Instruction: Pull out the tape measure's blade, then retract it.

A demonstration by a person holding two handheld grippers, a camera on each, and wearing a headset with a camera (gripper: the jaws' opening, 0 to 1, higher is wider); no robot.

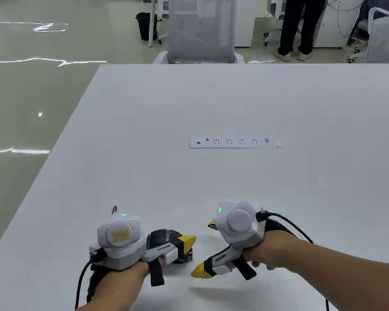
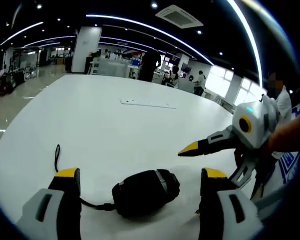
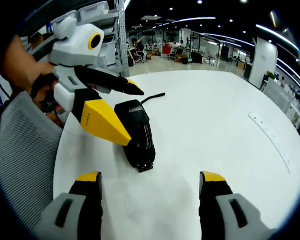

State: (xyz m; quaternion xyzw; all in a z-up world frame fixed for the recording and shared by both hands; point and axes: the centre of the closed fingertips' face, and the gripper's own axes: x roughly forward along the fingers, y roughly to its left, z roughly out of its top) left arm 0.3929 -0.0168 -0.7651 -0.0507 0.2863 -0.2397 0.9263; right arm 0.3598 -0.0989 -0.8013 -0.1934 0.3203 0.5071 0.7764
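The tape measure (image 2: 146, 191) is lying on the white table (image 1: 181, 103) close to the person's edge. The left gripper (image 2: 141, 173) is sitting astride it, with its jaws spread wide on either side of the black case and closing on nothing. The right gripper (image 3: 150, 177) is hovering just beside the case and pointing at it, jaws likewise apart and empty.

The case is looking like a compact, rigid lump with a rubbery shell, probably dense for its size. It should be taking a firm squeeze across its flat sides without giving, though it is likely to be sliding on the smooth tabletop until the left gripper is pinning it. The blade would be thin, springy steel pulling back toward the case, so the small hook at its tip is the place for the right gripper to be pinching. The end facing the right gripper is appearing to be the mouth (it is too small to be sure).

A thin cord (image 2: 56, 156) is trailing from the far end of the case and could be catching under a jaw. A power strip (image 1: 233, 142) is lying well apart at mid-table, clear of the pull. A chair (image 1: 200, 32) is standing at the far edge.
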